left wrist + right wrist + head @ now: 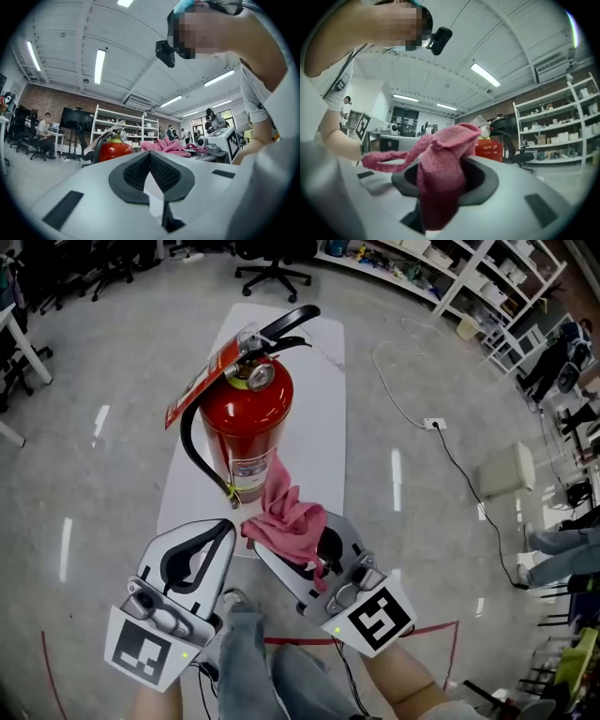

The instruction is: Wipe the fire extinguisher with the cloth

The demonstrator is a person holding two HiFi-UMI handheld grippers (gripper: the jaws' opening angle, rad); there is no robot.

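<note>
A red fire extinguisher [246, 423] with a black hose and lever stands upright on a white board [319, 381] on the floor. My right gripper [281, 545] is shut on a pink cloth [286, 517], which bunches up against the extinguisher's lower right side. In the right gripper view the cloth [440, 173] fills the jaws, and the extinguisher [490, 147] stands just behind it. My left gripper [223, 529] is shut and holds nothing, just below the extinguisher's base. The left gripper view shows its pads [140, 171] meeting, with the extinguisher [112, 147] and the cloth [166, 145] beyond.
The person's legs [253, 652] are between the two grippers. A red tape line [441, 624] marks the floor. A cable and power strip [433, 424] lie to the right, near a white box [506, 470]. An office chair [272, 273] and shelves [450, 268] stand at the back.
</note>
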